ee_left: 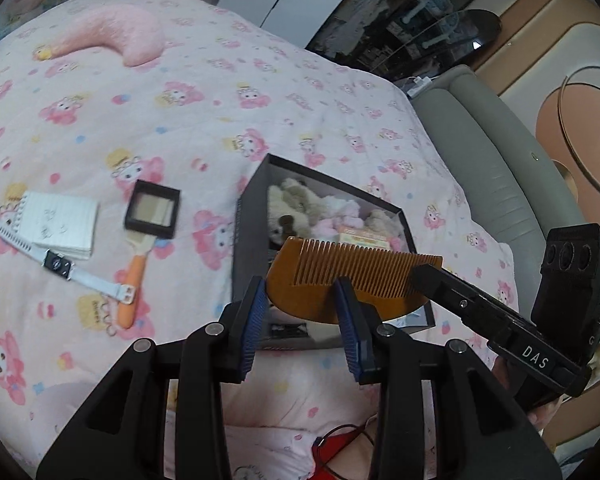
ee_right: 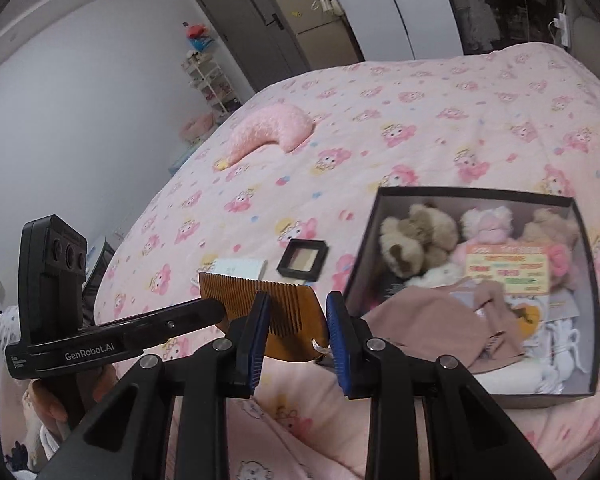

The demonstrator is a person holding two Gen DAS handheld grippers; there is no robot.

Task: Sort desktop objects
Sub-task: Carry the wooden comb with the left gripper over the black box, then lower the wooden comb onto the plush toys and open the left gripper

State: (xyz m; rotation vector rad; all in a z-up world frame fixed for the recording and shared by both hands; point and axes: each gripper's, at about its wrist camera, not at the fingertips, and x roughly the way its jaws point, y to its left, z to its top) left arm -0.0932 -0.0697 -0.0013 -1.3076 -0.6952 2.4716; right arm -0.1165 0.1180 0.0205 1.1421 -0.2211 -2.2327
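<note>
Left view, done: soft toys already lie in the box [ee_left: 252, 240] beyond my jaws.
Left view, left over: notepad [ee_left: 60, 224], watch [ee_left: 58, 264] and black case [ee_left: 152, 208], off to my jaws' left.
Left view, comb [ee_left: 352, 280]: brown, fine-toothed, aloft; one end sits between my left gripper [ee_left: 302, 304]'s half-spread pads. I cannot tell if they pinch it.
Right view, comb: its ringed end sits between my right gripper [ee_right: 296, 312]'s half-spread pads, grip unclear; the box is to their right.

Orange-handled tool [ee_left: 134, 280] head hidden (under the black frame [ee_left: 152, 209]).
</note>
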